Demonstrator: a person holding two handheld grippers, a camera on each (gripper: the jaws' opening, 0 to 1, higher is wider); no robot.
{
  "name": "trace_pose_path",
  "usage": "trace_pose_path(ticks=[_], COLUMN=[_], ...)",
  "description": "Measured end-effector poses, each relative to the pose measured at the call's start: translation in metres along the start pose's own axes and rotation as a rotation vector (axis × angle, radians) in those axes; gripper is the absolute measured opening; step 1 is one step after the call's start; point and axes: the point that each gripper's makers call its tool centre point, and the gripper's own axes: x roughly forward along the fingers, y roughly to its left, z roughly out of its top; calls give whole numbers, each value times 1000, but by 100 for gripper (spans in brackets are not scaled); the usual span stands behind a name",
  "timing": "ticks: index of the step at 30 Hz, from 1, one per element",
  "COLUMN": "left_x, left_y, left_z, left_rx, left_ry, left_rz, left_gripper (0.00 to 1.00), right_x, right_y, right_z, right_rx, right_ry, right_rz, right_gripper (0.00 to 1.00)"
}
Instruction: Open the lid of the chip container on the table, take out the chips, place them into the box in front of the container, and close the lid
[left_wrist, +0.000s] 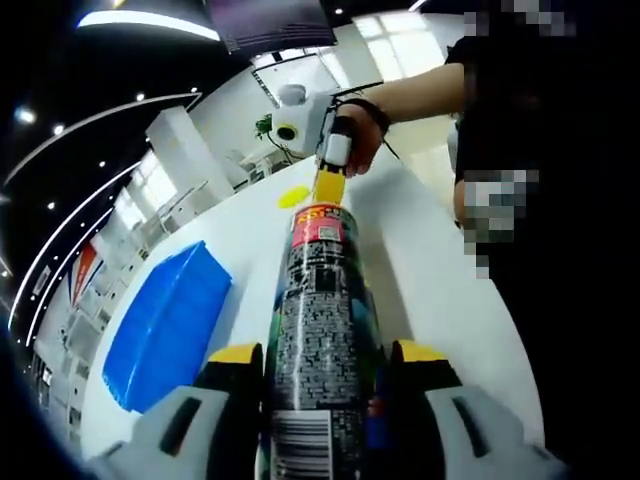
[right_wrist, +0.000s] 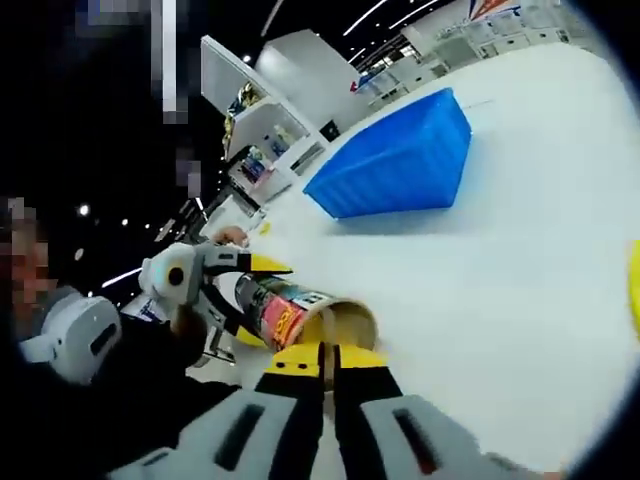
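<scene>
The chip container (left_wrist: 322, 330) runs off the bottom of the left gripper view, its base hidden between the left gripper (left_wrist: 322, 372)'s jaws. In the right gripper view, the container's inside is too dim to read. The blue box (left_wrist: 168, 325) hides its interior; a yellow object (right_wrist: 635, 285) is cut by the edge.

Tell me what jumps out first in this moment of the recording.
The tall chip container stands out, clamped between the left gripper jaws and tipped sideways, its open mouth showing in the right gripper view. The right gripper sits at that mouth, jaws nearly together. The bright blue box lies beyond on the white table.
</scene>
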Motion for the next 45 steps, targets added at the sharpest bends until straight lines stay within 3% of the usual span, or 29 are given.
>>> trace_pose_path(ticks=[7, 10, 11, 15, 19, 21, 26, 28, 30, 32, 34, 38, 42, 45], left_x=[1, 2, 2, 2, 1, 1, 2, 2, 2, 2, 2, 2, 2, 1], left_y=[1, 1, 1, 1, 1, 1, 0, -1, -3, -4, -4, -4, -5, -7], left_z=[-3, -4, -5, -4, -3, -3, -1, 0, 1, 1, 1, 1, -1, -4], left_rx=[-6, -3, -5, -4, -9, -14, -19, -16, -10, -7, -8, -11, -17, -58], left_ry=[22, 35, 40, 32, 17, 6, -5, -6, -9, -7, -2, 11, 42, 70], left_rz=[4, -2, -3, 0, 11, 9, 1, -4, -11, -13, -13, -16, -32, -83], left_gripper=[53, 54, 54, 54, 54, 54, 54, 54, 54, 54, 54, 54, 54, 54], right_x=[3, 6, 5, -3, -6, -6, -12, -18, -27, -34, -33, -23, -19, -21], right_y=[5, 9, 8, 11, 12, 5, 8, -5, -10, -4, 2, 26, 31, 27], right_z=[1, -5, -4, 6, 10, 8, 13, 20, 28, 35, 31, 16, 13, 10], right_rx=[121, 271, 285, 222, 270, 245, 241, 245, 288, 362, 409, 349, 297, 285], right_ry=[-37, -18, -23, -63, -75, -68, -77, -111, -150, -190, -168, -114, -126, -104], right_rz=[140, 215, 220, 212, 239, 191, 207, 163, 183, 266, 297, 327, 293, 273], right_gripper=[2, 2, 2, 1, 1, 1, 2, 2, 2, 2, 3, 6, 2, 6])
